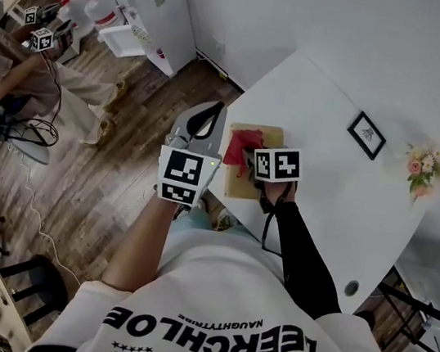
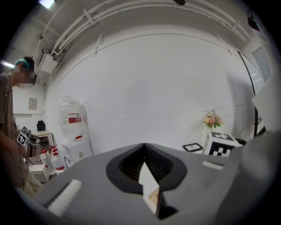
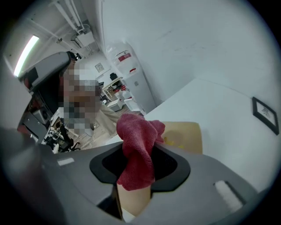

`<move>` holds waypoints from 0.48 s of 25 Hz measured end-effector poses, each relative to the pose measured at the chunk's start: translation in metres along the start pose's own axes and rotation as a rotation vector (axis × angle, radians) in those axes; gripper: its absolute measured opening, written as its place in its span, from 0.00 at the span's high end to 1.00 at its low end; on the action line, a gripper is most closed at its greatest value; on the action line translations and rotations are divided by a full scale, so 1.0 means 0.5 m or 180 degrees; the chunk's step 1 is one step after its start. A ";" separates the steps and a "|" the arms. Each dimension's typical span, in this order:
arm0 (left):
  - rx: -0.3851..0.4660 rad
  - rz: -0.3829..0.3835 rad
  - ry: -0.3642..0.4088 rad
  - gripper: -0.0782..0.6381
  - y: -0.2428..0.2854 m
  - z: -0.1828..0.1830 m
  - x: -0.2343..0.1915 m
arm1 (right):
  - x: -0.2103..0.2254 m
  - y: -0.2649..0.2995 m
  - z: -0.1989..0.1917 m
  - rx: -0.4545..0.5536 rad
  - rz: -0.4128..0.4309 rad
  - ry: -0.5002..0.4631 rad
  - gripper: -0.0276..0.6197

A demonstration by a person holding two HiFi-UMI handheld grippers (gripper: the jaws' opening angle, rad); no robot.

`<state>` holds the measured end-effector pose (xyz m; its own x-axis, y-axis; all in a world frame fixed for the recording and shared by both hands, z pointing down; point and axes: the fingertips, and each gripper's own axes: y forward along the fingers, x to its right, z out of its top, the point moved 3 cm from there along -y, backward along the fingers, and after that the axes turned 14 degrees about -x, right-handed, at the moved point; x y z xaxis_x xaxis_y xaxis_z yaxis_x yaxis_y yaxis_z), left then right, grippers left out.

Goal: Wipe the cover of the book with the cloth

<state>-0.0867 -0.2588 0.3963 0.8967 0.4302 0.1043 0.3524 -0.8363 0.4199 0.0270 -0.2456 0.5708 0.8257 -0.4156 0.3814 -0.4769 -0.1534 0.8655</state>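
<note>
Head view: tan book (image 1: 238,184) lies flat near left edge of white table (image 1: 323,204), centre of frame. Red cloth (image 1: 240,143) bunched on book's cover, pinched in right gripper (image 1: 247,160). Right gripper view: jaws clamped on cloth (image 3: 136,149), book (image 3: 186,136) just behind.

Left gripper (image 1: 205,123) at centre frame, just left of book, off its cover. Left gripper view: jaws together at tips, nothing held.

Picture frame (image 1: 366,135) and flowers (image 1: 421,170) at table's far right, well apart from book.

cloth (image 3: 136,151) red | book (image 3: 186,137) tan | table (image 1: 329,114) white | picture frame (image 1: 366,135) black | floor (image 1: 132,128) brown
</note>
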 end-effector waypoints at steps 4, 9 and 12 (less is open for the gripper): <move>-0.0021 0.0018 -0.0039 0.81 -0.004 -0.010 -0.008 | -0.030 0.057 -0.032 -0.0316 -0.0100 -0.0186 0.73; -0.0027 -0.0014 -0.0054 0.81 -0.003 -0.015 -0.007 | -0.028 0.053 -0.033 -0.0343 -0.0273 -0.0386 0.73; 0.0003 -0.0053 -0.0065 0.81 0.001 -0.010 0.000 | 0.000 0.037 -0.044 -0.0332 -0.0454 -0.0383 0.73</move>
<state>-0.0880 -0.2576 0.4008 0.8960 0.4370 0.0788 0.3676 -0.8295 0.4205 0.0251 -0.2286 0.5939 0.8377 -0.5013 0.2166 -0.3189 -0.1272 0.9392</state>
